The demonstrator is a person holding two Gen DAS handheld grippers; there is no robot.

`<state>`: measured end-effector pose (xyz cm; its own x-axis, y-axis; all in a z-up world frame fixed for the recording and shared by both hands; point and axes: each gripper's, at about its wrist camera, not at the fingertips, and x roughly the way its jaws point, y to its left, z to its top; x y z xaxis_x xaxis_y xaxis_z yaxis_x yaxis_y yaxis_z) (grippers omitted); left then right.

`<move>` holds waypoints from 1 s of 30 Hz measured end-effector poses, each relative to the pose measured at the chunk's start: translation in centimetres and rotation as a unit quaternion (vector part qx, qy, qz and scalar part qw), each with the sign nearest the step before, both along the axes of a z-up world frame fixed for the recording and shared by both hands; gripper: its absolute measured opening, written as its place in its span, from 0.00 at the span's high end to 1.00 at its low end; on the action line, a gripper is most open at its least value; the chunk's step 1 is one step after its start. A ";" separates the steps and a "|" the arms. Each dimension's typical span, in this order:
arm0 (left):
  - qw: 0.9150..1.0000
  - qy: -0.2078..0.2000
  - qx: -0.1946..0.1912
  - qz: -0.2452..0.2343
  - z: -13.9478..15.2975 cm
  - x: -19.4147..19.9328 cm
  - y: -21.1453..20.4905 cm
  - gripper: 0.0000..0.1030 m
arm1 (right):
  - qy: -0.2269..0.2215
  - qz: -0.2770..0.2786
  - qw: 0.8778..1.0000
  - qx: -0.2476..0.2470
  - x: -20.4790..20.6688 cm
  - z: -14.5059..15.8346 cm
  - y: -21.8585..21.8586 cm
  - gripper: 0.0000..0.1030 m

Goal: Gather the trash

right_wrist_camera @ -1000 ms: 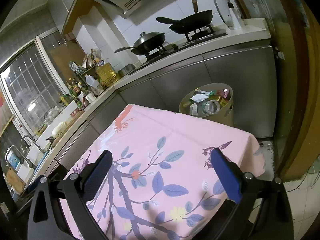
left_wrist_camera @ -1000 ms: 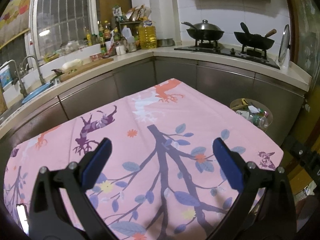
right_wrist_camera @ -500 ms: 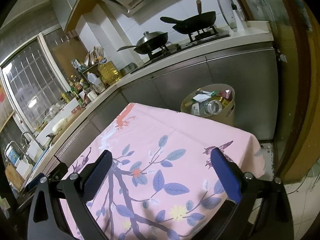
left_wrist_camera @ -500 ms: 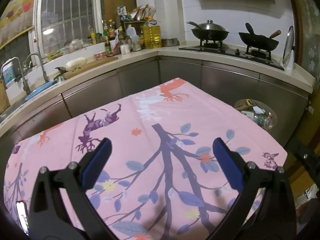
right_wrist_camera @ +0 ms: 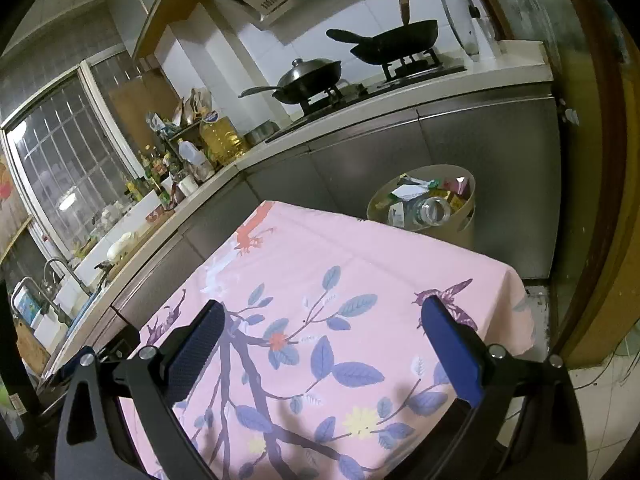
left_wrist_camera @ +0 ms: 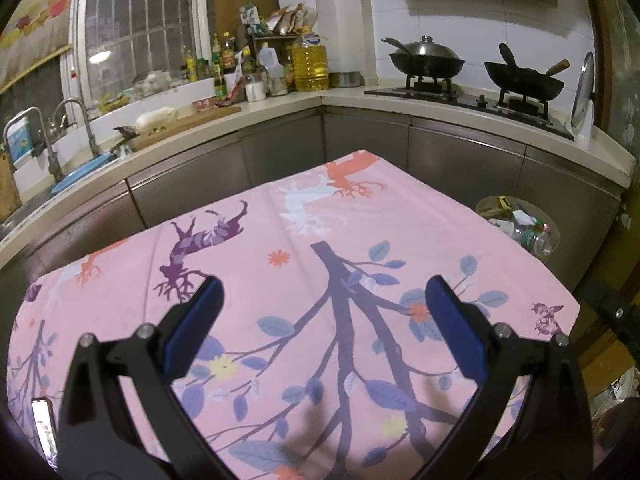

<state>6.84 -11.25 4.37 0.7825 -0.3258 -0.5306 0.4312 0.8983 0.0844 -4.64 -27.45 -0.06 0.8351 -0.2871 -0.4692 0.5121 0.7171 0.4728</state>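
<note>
Where the L-shaped kitchen counter (left_wrist_camera: pixel 360 100) bends around the room, a table draped in a pink tablecloth (left_wrist_camera: pixel 320 220) printed with branches, leaves and animals fills the middle of the floor. Just beyond the table's far right corner, against the steel cabinet fronts, stands a round beige trash bin (right_wrist_camera: pixel 460 232) — heaped with trash (right_wrist_camera: pixel 424 204): a clear plastic bottle, cartons and paper scraps. Two dark woks (left_wrist_camera: pixel 424 60) sit on the stove above it. Both tools hover over the cloth, well apart from the bin. The left gripper (left_wrist_camera: pixel 320 300) has its blue-padded fingers (left_wrist_camera: pixel 196 324) spread wide, holding nothing. The right gripper (right_wrist_camera: pixel 320 320) is likewise spread wide — nothing between its pads.
</note>
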 end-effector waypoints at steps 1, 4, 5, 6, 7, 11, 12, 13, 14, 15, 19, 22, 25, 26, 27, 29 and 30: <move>1.000 0.000 -0.001 0.000 0.1 -0.1 0.0 0.06 | 0.001 0.001 1.000 0.000 0.1 0.0 0.0 0.08; 1.000 0.006 0.001 0.000 -0.3 0.1 0.0 0.06 | 0.004 0.001 1.000 0.002 0.1 -0.1 -0.1 0.08; 1.000 0.007 0.002 -0.001 -0.4 0.1 0.0 0.06 | 0.005 0.001 1.000 0.003 0.1 -0.1 -0.3 0.08; 1.000 0.008 0.003 -0.001 -0.6 0.2 -0.1 0.06 | 0.006 -0.001 1.000 0.003 0.1 -0.2 -0.3 0.08; 1.000 0.009 0.004 -0.001 -0.7 0.1 -0.1 0.06 | 0.006 -0.003 1.000 0.004 0.0 -0.2 -0.5 0.08; 1.000 0.008 0.015 -0.001 -1.0 0.2 -0.4 0.06 | 0.006 -0.008 1.000 0.012 -0.1 -0.5 -1.0 0.08; 1.000 0.007 0.017 -0.001 -1.0 0.2 -0.5 0.06 | 0.006 -0.007 1.000 0.012 0.0 -0.6 -1.0 0.08; 1.000 0.007 0.018 -0.002 -1.0 0.1 -0.5 0.06 | 0.007 -0.005 1.000 0.012 0.0 -0.7 -1.0 0.08; 1.000 0.008 0.017 -0.002 -1.0 0.1 -0.5 0.06 | 0.007 -0.002 1.000 0.012 0.1 -0.7 -1.0 0.08; 1.000 0.008 0.017 -0.002 -1.0 0.1 -0.5 0.06 | 0.007 -0.001 1.000 0.013 0.2 -0.8 -0.9 0.08; 1.000 0.007 0.018 -0.001 -1.1 0.1 -0.6 0.06 | 0.009 0.003 1.000 0.017 0.3 -1.1 -0.9 0.08; 1.000 0.009 0.018 -0.002 -1.2 0.1 -0.6 0.06 | 0.009 0.002 1.000 0.019 0.3 -1.3 -1.0 0.08; 1.000 0.009 0.019 -0.003 -1.3 0.1 -0.7 0.06 | 0.008 0.000 1.000 0.020 0.2 -1.5 -1.0 0.08; 1.000 0.009 0.019 -0.004 -1.3 0.1 -0.7 0.06 | 0.009 0.001 1.000 0.021 0.3 -1.5 -1.1 0.08; 1.000 0.008 0.020 -0.003 -1.3 0.1 -0.7 0.06 | 0.009 0.001 1.000 0.021 0.3 -1.5 -1.1 0.08; 1.000 0.009 0.019 -0.003 -1.3 0.1 -0.8 0.06 | 0.009 0.002 1.000 0.021 0.3 -1.5 -1.1 0.08; 1.000 0.009 0.019 -0.003 -1.3 0.1 -0.8 0.06 | 0.009 0.002 1.000 0.021 0.3 -1.6 -1.0 0.08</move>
